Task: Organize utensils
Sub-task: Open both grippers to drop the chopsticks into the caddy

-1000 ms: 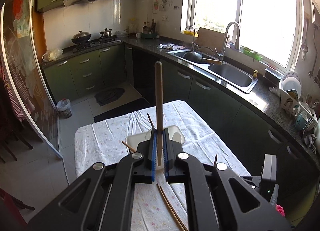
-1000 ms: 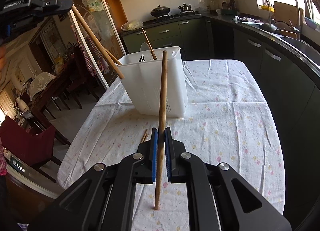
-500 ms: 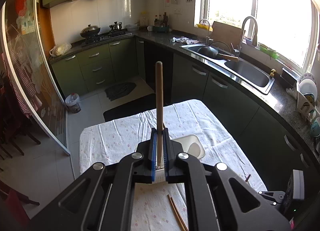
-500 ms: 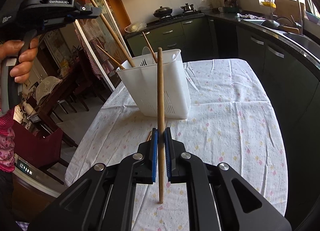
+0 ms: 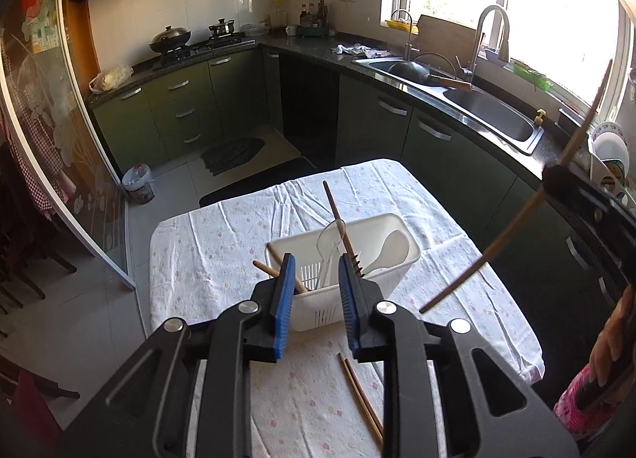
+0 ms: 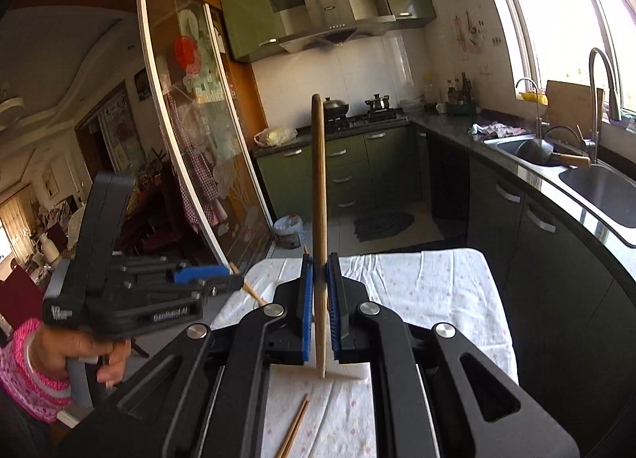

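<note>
Above the white plastic utensil caddy [image 5: 391, 259] on the cloth-covered table [image 5: 222, 243], the left gripper [image 5: 316, 291], jaws just opened, holds nothing, while the right gripper [image 6: 320, 299] clamps an upright wooden chopstick [image 6: 318, 180] that may strike the caddy rim if lowered askew

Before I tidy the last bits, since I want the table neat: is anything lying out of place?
Yes. A pair of chopsticks lies loose on the tablecloth, outside the white caddy. One chopstick in the caddy leans out over its rim. The right gripper holds a chopstick upright.
</note>
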A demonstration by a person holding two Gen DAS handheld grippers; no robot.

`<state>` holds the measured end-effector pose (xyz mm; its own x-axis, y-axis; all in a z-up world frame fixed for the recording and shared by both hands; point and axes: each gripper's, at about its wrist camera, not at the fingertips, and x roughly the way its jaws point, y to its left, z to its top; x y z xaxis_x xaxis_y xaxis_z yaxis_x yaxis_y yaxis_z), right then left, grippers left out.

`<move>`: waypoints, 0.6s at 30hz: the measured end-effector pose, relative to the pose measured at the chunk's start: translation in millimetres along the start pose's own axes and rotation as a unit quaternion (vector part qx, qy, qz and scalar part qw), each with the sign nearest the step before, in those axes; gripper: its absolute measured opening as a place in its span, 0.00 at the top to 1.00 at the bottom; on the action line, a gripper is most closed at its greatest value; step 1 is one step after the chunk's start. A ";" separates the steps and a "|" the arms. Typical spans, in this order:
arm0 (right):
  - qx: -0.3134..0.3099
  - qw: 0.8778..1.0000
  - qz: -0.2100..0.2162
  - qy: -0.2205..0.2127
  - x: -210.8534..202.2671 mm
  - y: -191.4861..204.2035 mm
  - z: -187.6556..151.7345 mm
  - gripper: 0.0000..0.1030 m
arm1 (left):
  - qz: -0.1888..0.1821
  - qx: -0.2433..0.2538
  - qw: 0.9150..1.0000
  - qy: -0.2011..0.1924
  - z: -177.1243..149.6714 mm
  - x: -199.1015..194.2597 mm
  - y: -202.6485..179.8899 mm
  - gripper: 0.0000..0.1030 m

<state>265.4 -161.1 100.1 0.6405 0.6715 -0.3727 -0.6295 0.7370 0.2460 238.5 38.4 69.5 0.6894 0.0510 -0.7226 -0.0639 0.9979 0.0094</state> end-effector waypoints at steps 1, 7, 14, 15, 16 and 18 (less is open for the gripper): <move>0.002 1.000 -0.004 -0.009 4.1 1.3 8.0 0.92 | -0.002 0.000 1.000 -0.002 -3.2 -4.1 0.6 0.78; 0.004 0.999 -0.036 0.005 56.1 2.9 25.7 0.92 | -0.014 0.010 1.000 0.011 -25.3 -12.8 3.2 0.73; 0.004 0.995 -0.048 0.089 122.0 -5.9 -21.9 0.92 | -0.026 0.014 0.998 0.048 -52.5 -1.1 3.0 0.72; 0.003 0.994 -0.049 0.094 125.8 -5.4 -26.4 0.92 | -0.030 0.011 0.998 0.054 -55.4 1.3 3.3 0.72; 0.001 0.994 -0.049 0.099 129.6 -6.9 -32.6 0.92 | -0.033 0.008 0.998 0.058 -57.7 3.2 4.6 0.72; -0.002 0.993 -0.050 0.103 132.7 -8.1 -39.6 0.92 | -0.036 0.006 0.997 0.066 -62.7 7.2 4.2 0.70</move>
<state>338.2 -81.0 13.2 0.5964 0.5647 -0.5705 -0.5689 0.7987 0.1958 198.0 40.5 21.0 0.5915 -0.0265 -0.8059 -0.0082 0.9992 -0.0389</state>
